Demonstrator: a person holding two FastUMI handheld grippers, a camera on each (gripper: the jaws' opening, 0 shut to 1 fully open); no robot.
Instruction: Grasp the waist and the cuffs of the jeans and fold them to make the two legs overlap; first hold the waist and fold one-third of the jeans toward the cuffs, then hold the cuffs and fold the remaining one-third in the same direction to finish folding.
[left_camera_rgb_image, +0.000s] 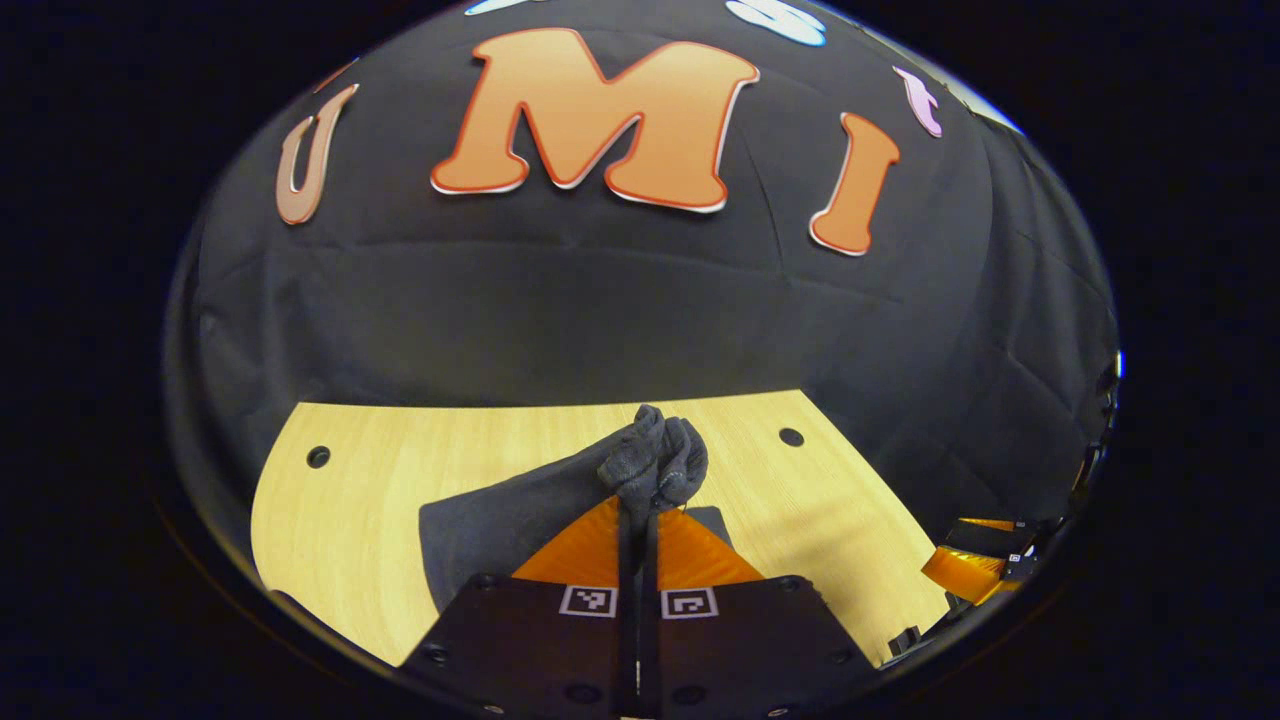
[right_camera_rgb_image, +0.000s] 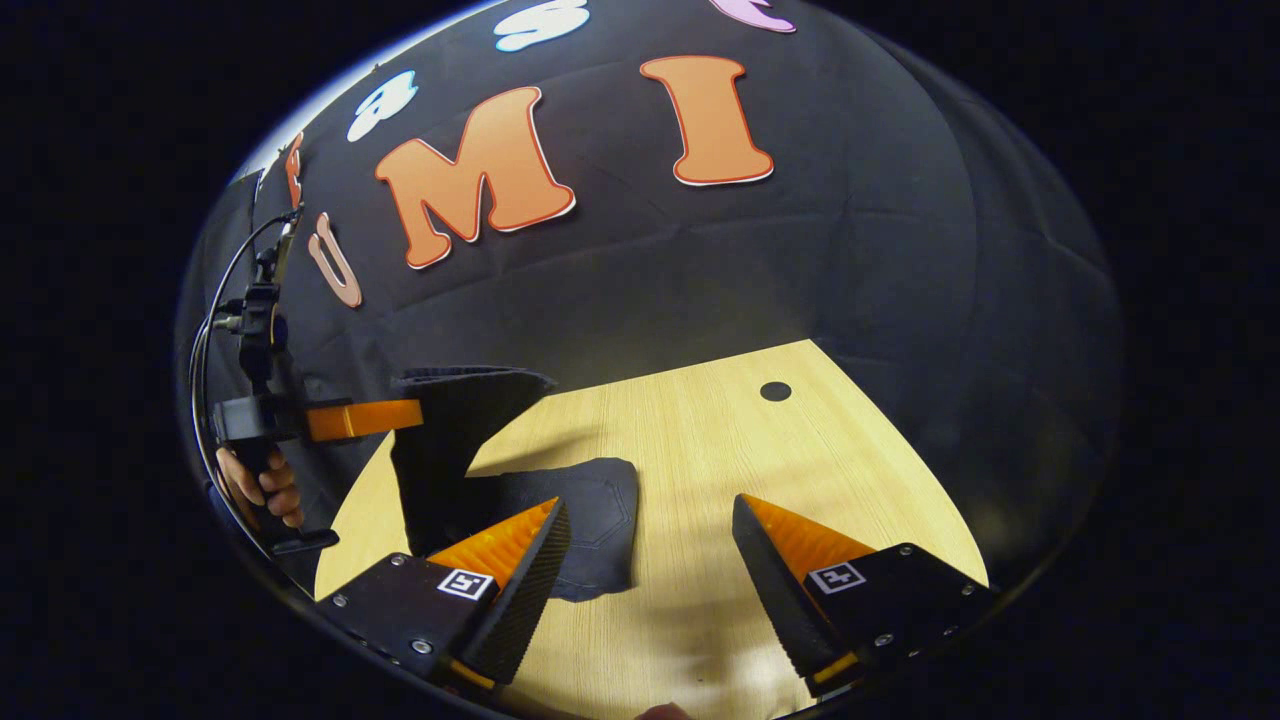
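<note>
Dark jeans (left_camera_rgb_image: 500, 520) lie on the wooden table (left_camera_rgb_image: 350, 520). My left gripper (left_camera_rgb_image: 640, 505) is shut on a bunched piece of that fabric, which bulges above the fingertips and is raised off the table. In the right gripper view, the left gripper (right_camera_rgb_image: 360, 418) holds that part of the jeans (right_camera_rgb_image: 450, 430) in the air at the left, while the rest rests flat on the table (right_camera_rgb_image: 700, 450). The right gripper (right_camera_rgb_image: 650, 560) is open just above the table, with its left finger over the jeans' near edge. Nothing lies between its fingers.
The table has round holes (left_camera_rgb_image: 318, 457) (left_camera_rgb_image: 791, 437) near its far edge, and one (right_camera_rgb_image: 775, 391) in the right gripper view. Black cloth hangs behind the table. A hand (right_camera_rgb_image: 265, 485) grips the left gripper's handle. The right gripper (left_camera_rgb_image: 975, 560) sits at the left gripper view's right edge.
</note>
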